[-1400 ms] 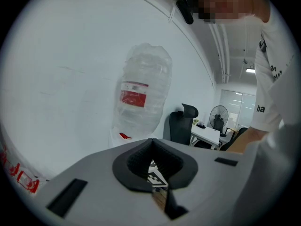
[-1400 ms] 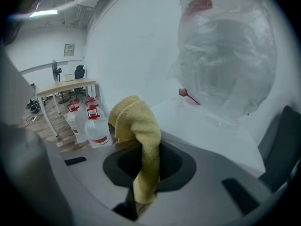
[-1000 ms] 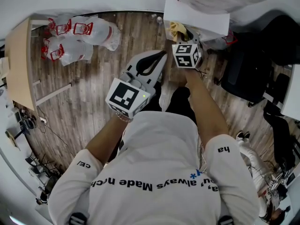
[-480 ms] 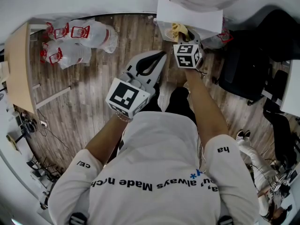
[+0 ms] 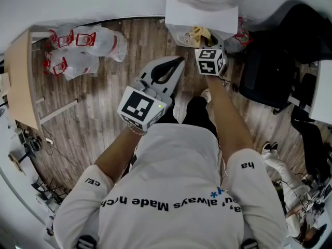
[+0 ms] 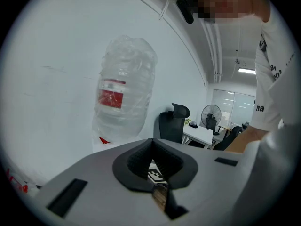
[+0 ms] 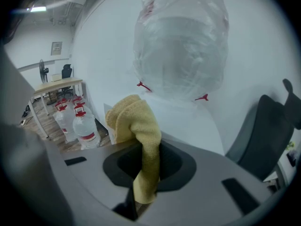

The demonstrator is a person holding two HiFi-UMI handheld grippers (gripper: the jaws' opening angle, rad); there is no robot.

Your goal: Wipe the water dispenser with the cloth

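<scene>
Right gripper [image 7: 137, 205] jaws pinch yellow cloth [image 7: 139, 126] at water dispenser [image 7: 188, 121], ready for wiping; contact unclear. Left gripper [image 6: 158, 194] jaws pressed together, empty.

The right hand-held gripper [image 7: 149, 169] pinches yellow cloth [image 7: 136, 121]; water dispenser [image 7: 188, 121] ahead.

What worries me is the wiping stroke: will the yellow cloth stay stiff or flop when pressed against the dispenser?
Probably floppy: the cloth folds and droops over the right gripper, whose jaws pinch it. Its nubby weave suggests it would grip rather than slip. It looks light, so it should bunch up when pushed on the water dispenser.
</scene>
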